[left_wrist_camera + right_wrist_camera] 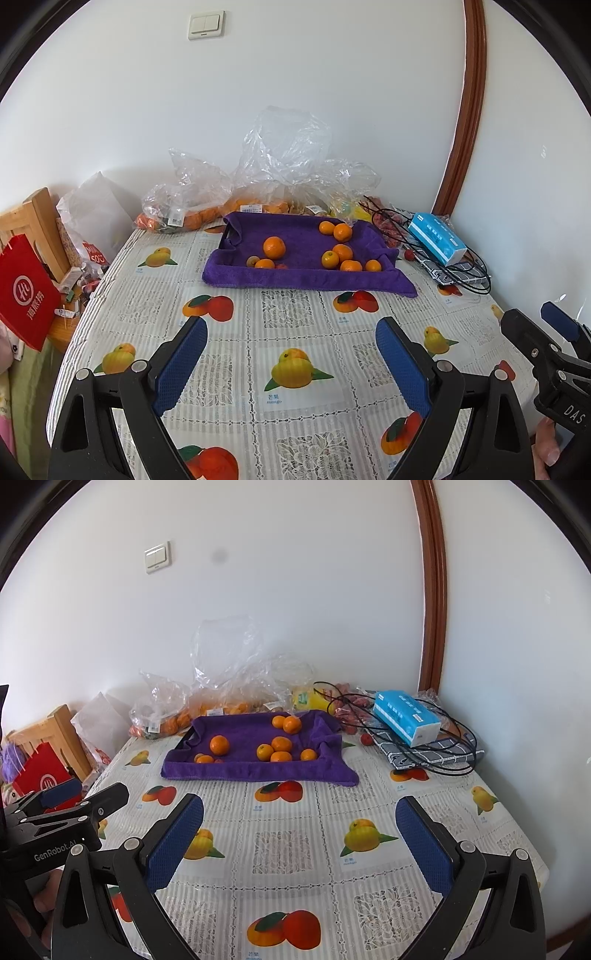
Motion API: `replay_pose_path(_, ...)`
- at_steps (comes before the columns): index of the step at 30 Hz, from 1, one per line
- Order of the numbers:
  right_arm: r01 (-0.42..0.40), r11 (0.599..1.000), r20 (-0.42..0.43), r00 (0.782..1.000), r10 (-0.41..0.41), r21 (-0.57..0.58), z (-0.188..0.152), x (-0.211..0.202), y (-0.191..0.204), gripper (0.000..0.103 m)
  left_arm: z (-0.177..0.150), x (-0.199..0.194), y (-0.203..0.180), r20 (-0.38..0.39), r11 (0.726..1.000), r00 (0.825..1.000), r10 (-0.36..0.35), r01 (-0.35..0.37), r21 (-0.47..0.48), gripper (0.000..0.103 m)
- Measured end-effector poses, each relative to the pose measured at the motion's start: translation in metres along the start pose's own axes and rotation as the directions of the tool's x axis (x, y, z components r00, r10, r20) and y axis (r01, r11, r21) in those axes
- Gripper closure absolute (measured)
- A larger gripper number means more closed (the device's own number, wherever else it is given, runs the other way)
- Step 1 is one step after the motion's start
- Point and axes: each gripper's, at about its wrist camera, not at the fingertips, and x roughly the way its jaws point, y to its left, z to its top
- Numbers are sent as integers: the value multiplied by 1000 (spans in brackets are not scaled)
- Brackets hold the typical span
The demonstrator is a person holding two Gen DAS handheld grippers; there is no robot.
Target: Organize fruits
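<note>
Left wrist view: left claw [291, 363] spread wide, nothing between its blue pads, poised above the worktop [295, 325].
Right wrist view: right claw [299, 845] likewise wide and empty; left claw visible at lower left.
Worktop cover: fruit-printed cloth.
Oranges [274, 247]: loose on a purple towel [295, 277] lining a tray, well beyond both claws.
Behind towel: clear plastic bags [288, 158] of fruit against the wall.
Right of towel: blue tissue pack [406, 716] on black cables.
</note>
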Motion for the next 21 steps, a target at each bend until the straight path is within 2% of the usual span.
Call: replay_pose_path(21, -4, 1000, 8, 1000, 4, 7, 0, -2, 4, 0, 0, 0, 0, 5, 1000, 1000, 4, -4, -4, 10)
